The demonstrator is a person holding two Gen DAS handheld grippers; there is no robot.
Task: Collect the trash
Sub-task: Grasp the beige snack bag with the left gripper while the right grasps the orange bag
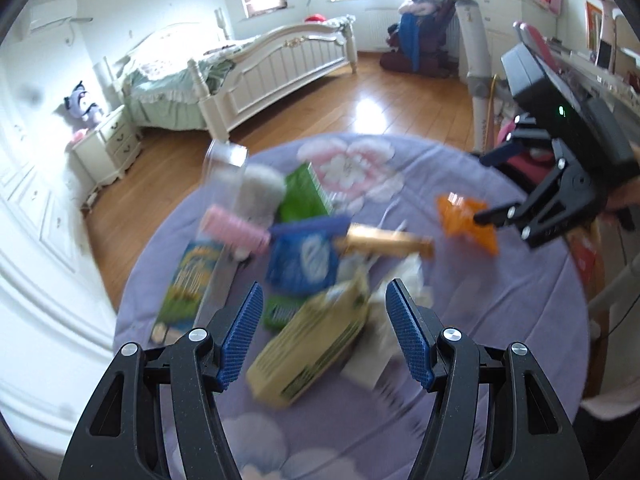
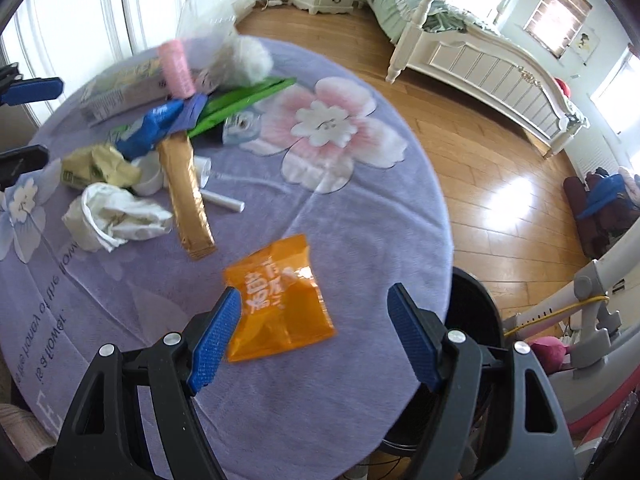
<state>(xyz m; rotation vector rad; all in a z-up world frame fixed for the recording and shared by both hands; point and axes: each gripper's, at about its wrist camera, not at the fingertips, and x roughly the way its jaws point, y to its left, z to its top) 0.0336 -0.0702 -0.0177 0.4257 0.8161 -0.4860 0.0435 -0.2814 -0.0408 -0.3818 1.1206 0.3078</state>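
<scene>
Trash: glossy orange wrapper (image 2: 278,306), crumpled paper (image 2: 116,216), seemingly fluffy wad (image 2: 248,58).

An orange wrapper (image 2: 278,300) lies flat, apart from the gold sachet (image 2: 187,196) and crumpled white paper (image 2: 116,216).

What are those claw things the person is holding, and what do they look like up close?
They are two matching handheld grippers. The left gripper and right gripper each have black plastic arms with triangular cut-outs, silver round bolts and two blue ribbed pads on the jaws. Seen from the left wrist camera, the right one carries a black box with a small green light.
</scene>
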